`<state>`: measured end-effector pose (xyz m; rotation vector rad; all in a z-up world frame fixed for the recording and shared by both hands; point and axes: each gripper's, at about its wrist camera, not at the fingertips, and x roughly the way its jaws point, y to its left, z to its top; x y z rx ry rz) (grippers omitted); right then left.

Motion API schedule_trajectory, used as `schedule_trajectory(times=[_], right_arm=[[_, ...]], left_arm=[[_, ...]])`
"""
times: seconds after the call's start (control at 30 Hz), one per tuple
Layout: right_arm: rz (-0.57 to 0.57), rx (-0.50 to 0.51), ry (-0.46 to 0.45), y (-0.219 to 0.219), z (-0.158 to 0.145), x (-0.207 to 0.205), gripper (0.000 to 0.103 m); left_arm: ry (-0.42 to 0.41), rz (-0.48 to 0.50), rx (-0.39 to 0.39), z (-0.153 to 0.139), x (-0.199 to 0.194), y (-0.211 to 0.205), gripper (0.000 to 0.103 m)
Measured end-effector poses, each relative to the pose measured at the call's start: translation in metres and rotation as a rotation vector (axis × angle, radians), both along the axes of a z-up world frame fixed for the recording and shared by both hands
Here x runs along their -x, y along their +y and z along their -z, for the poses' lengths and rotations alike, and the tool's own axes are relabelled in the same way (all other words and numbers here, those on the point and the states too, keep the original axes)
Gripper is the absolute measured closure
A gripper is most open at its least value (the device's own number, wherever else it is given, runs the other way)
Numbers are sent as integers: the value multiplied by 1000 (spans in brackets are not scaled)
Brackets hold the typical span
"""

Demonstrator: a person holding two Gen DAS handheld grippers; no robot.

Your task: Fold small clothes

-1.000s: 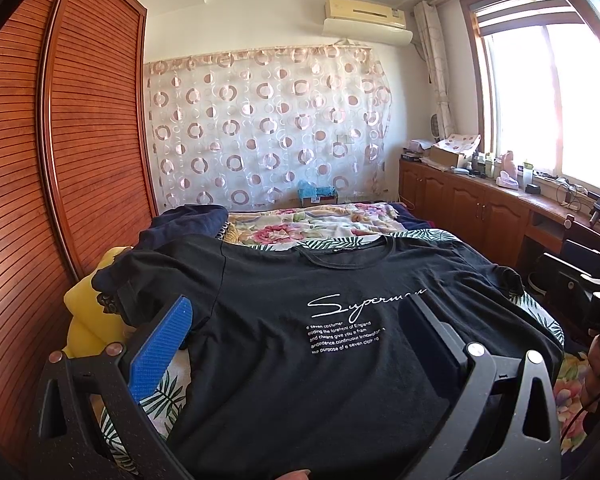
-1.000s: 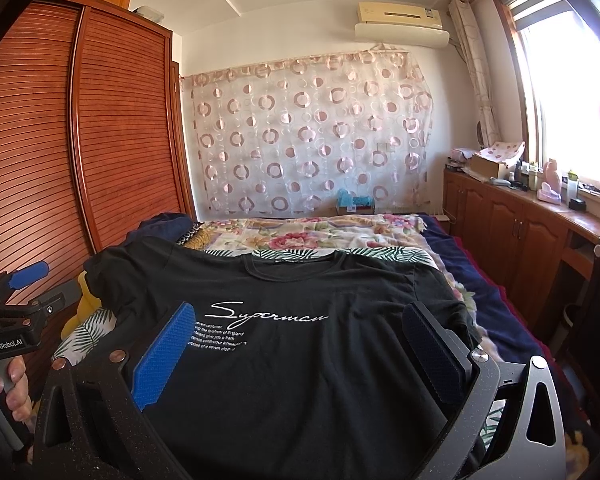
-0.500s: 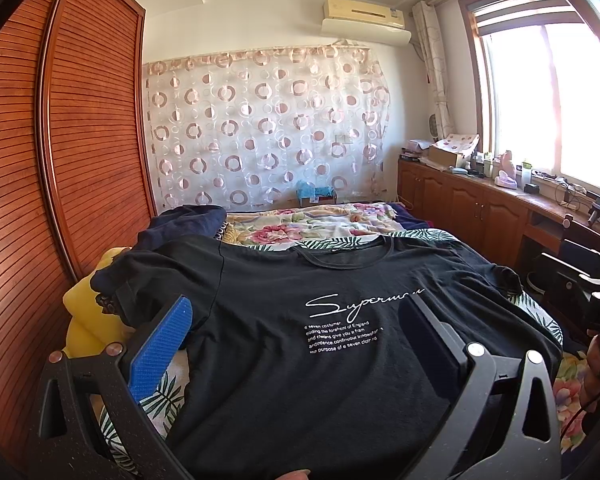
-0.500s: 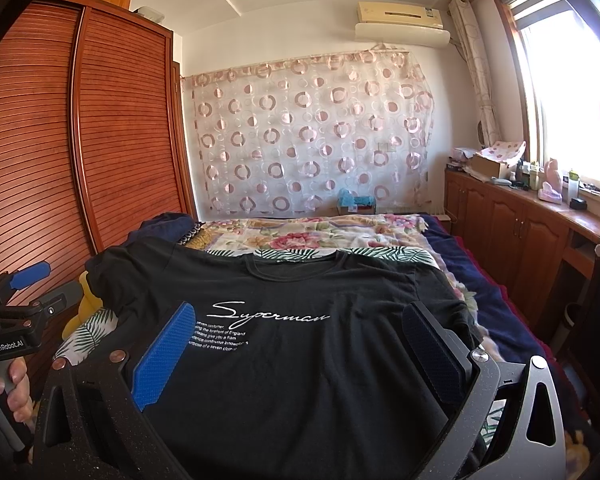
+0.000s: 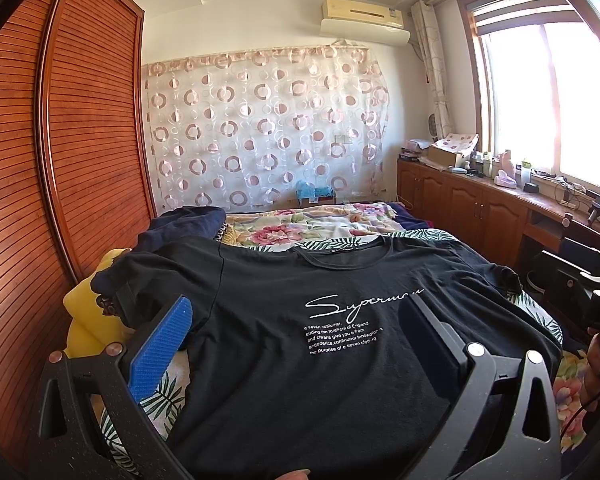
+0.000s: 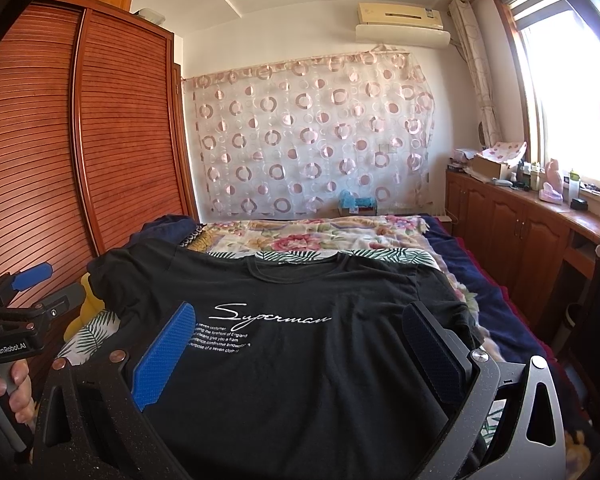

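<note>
Left wrist: T-shirt [image 5: 340, 360] hem cut off.

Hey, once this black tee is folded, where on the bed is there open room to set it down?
Beyond the black T-shirt collar, the floral quilt lies bare up to the circle-patterned curtain. The navy blanket strip on the window side is free too. The wardrobe side is crowded with a dark clothes pile and yellow pillow.
</note>
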<state>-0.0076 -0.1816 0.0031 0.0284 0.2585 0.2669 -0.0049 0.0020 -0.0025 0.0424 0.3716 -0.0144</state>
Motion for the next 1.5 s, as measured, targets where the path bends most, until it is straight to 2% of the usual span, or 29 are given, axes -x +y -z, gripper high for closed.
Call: schedule_trajectory(times=[0.47, 0.67, 0.77, 0.9, 1.03, 1.23, 1.33, 1.5], right_arm=[[-14, -6, 6, -3, 3, -1, 0], [-21, 9, 33, 0, 14, -17, 0], [-23, 20, 52, 3, 22, -31, 0], [-15, 55, 11, 11, 25, -42, 0], [-39, 71, 1, 25, 26, -55, 0], [-93, 53, 57, 32, 35, -85, 0], [-126, 33, 90, 32, 37, -95, 1], [-200, 31, 140, 26, 36, -105, 5]], left_arm=[[14, 7, 5, -7, 3, -6, 0], [67, -9, 1, 18, -9, 4, 0], [112, -23, 23, 38, -23, 17, 0], [155, -57, 35, 56, -38, 35, 0], [153, -90, 28, 63, -48, 52, 0], [172, -98, 91, 60, -61, 93, 0], [169, -119, 98, 55, -64, 116, 0], [184, -129, 126, 45, -78, 152, 10]])
